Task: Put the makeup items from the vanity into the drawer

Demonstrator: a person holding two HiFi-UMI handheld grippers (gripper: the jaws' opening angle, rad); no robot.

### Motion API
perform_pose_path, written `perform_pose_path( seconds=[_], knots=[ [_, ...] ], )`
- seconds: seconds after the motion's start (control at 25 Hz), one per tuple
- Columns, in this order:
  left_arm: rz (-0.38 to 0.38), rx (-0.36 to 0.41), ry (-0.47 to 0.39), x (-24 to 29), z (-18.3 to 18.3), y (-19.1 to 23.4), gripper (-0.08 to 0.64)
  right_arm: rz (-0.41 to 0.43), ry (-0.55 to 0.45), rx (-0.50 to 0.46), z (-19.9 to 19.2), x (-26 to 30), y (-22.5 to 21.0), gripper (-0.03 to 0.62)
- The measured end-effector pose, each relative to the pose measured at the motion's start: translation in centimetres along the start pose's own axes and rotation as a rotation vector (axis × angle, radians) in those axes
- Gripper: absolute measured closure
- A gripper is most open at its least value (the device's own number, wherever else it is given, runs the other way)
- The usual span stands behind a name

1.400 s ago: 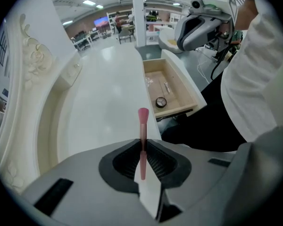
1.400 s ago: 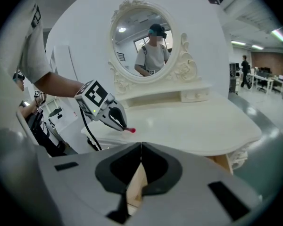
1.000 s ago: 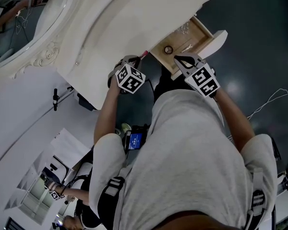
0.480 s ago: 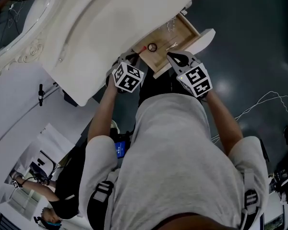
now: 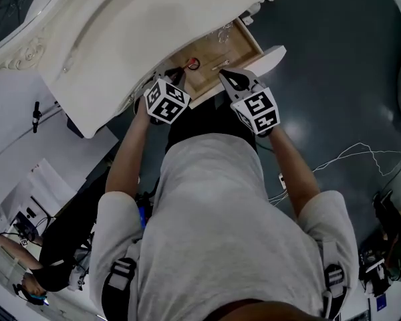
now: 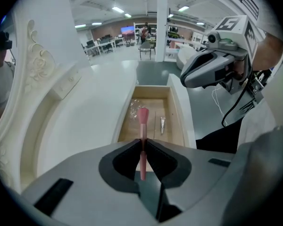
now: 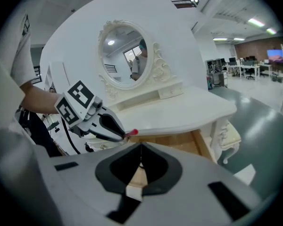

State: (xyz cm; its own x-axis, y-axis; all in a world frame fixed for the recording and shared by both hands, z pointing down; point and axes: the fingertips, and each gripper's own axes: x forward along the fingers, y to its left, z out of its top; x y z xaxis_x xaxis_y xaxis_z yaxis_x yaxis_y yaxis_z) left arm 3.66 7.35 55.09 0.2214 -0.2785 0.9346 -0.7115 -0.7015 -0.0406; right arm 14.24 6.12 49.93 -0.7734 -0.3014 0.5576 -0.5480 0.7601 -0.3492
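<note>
My left gripper (image 5: 179,74) is shut on a pink makeup brush (image 6: 142,140). It points steeply down over the near left end of the open wooden drawer (image 5: 222,45). The brush's pink head (image 6: 143,116) sticks out past the jaws, above the drawer floor (image 6: 151,126). A small tube (image 6: 162,122), a thin stick and a clear wrapper (image 6: 135,106) lie in the drawer. My right gripper (image 5: 223,77) is shut with nothing in it, and hangs beside the drawer's white front panel (image 5: 269,57). The right gripper view shows the left gripper (image 7: 124,135) under the vanity's edge.
The white vanity top (image 5: 147,25) overhangs the drawer at the left, with its oval mirror (image 7: 126,55) behind. Dark floor with loose cables (image 5: 351,154) lies to the right. Another person (image 5: 33,279) is at the lower left. A carved white leg (image 7: 228,136) stands beyond the drawer.
Both grippers have moved toward the drawer. The left one has carried the brush from the vanity's edge to over the drawer's near end, and the right one followed alongside.
</note>
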Motion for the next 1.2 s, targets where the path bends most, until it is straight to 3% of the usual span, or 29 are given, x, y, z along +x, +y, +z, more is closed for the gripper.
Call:
perform_pose_path(
  seconds=[0.84, 1.2],
  knots=[
    [-0.092, 0.065, 0.047, 5.8, 3.4, -3.4, 0.511, -0.093, -0.048, 0.106, -2.6, -2.0, -4.5, 0.577],
    [-0.122, 0.057, 0.062, 8.4, 4.7, -3.6, 0.511, -0.135, -0.068, 0.138, -3.0, -2.6, -6.1, 0.577]
  ],
)
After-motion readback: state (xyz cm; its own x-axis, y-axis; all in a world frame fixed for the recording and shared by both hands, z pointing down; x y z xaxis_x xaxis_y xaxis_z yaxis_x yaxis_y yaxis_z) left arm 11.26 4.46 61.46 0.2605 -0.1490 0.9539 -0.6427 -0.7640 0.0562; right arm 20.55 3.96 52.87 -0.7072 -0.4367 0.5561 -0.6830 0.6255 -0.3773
